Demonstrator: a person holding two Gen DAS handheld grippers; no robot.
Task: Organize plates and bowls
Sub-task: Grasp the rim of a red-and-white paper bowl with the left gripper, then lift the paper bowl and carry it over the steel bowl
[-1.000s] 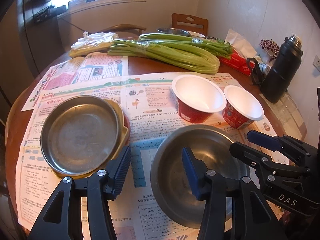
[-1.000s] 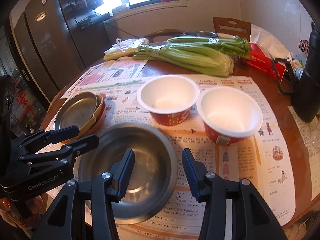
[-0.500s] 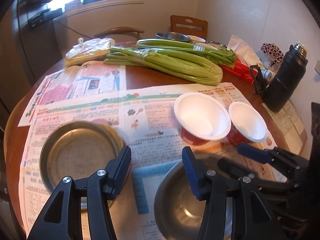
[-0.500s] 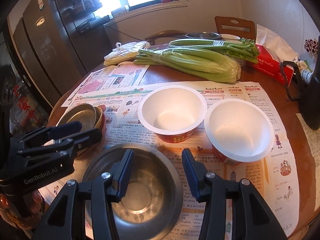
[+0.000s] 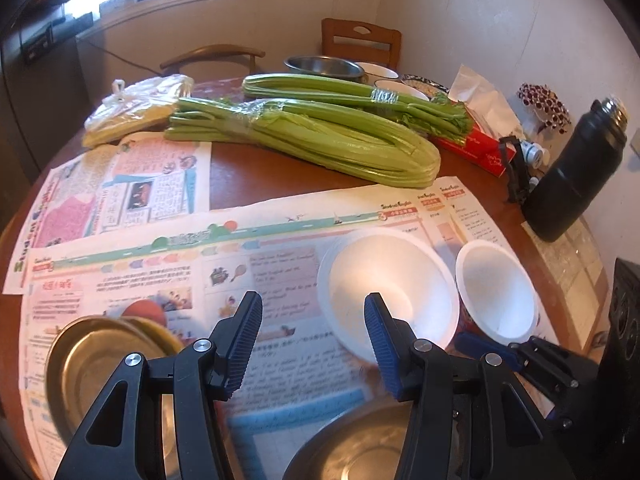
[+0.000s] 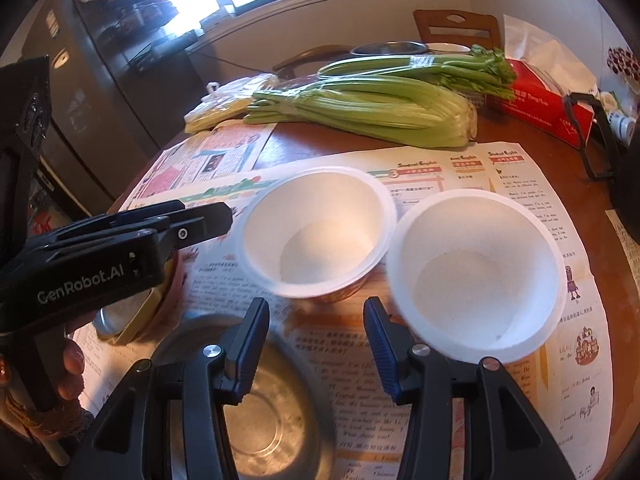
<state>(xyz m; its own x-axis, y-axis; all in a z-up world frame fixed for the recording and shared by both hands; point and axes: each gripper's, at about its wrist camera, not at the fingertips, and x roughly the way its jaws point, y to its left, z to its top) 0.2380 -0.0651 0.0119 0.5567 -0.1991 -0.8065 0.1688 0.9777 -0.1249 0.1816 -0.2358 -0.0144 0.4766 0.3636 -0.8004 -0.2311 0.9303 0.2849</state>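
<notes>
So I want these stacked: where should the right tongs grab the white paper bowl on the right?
Take the right white paper bowl by its thin rolled rim on the near side, from above, one pad inside and one outside. It stands upright and open, too wide to span, and the other white bowl crowds its left side.

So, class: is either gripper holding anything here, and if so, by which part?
Nothing is held. The left gripper and the right gripper both show empty gaps between their jaws, above the newspaper and bowls.
</notes>
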